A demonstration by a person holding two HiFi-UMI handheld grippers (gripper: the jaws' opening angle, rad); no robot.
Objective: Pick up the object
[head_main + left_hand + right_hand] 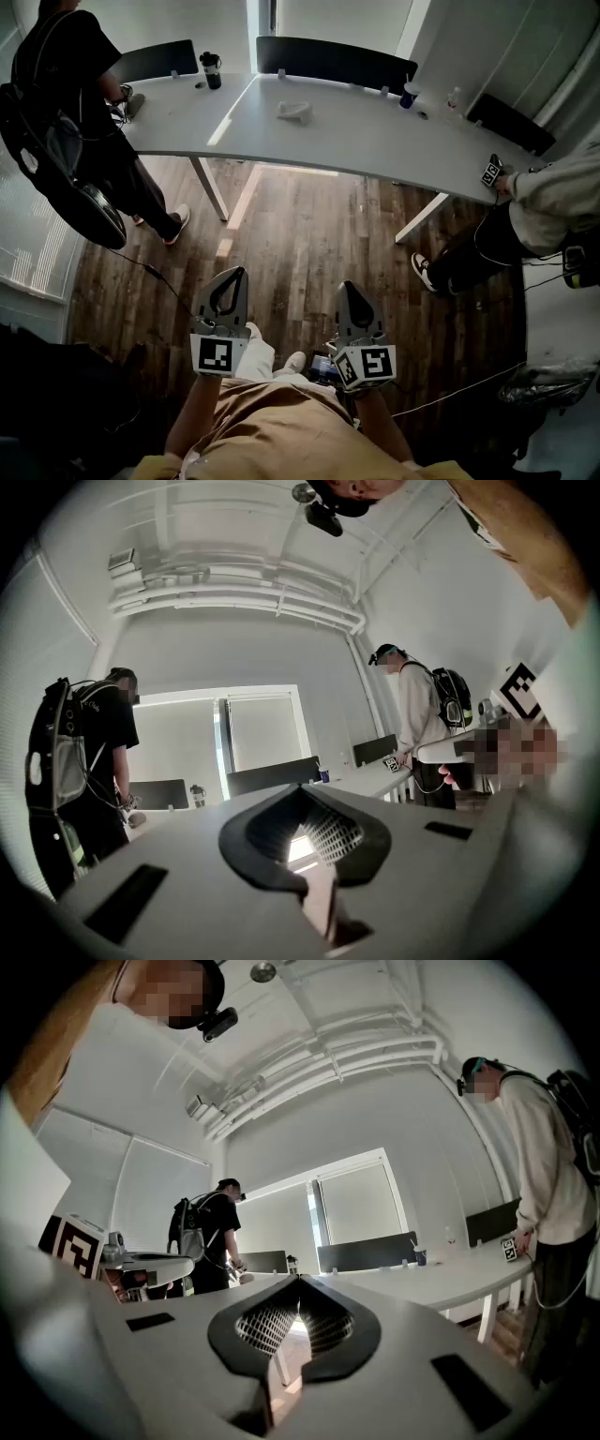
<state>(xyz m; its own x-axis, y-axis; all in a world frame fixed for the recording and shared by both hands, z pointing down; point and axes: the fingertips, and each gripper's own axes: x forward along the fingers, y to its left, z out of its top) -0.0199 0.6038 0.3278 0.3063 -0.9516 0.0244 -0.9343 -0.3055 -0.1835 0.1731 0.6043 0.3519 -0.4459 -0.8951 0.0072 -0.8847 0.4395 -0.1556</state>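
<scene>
On the table an object lies between a flask at left and a cup at right.

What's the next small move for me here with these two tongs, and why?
Probably step toward the long white table. Both the left tongs and right tongs are shut, empty and hang over dark wooden floor, well short of the white crumpled item lying on that table.
</scene>
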